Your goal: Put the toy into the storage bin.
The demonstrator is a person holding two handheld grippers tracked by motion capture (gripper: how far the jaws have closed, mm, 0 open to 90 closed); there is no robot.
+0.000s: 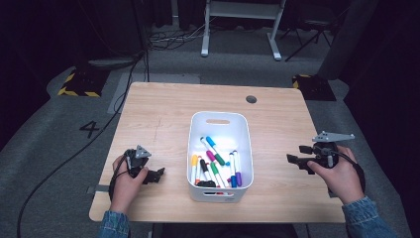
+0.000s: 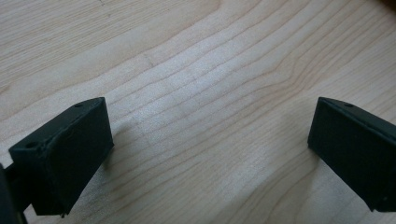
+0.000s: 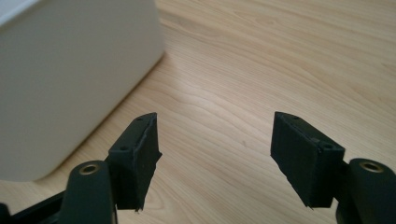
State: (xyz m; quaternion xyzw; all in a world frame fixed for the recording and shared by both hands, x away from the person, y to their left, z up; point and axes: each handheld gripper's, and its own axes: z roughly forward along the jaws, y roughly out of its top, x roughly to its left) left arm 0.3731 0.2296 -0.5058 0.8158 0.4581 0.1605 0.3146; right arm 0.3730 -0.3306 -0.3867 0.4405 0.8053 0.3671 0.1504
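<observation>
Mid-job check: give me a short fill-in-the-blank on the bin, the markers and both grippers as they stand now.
1. The markers lie inside the white ____.
2. The jaws of the left gripper stand ____, with bare table between them.
3. The right gripper holds ____, its jaws apart beside the bin.
4. In the high view the bin sits ____ the two grippers.

Missing words: bin; open; nothing; between
</observation>
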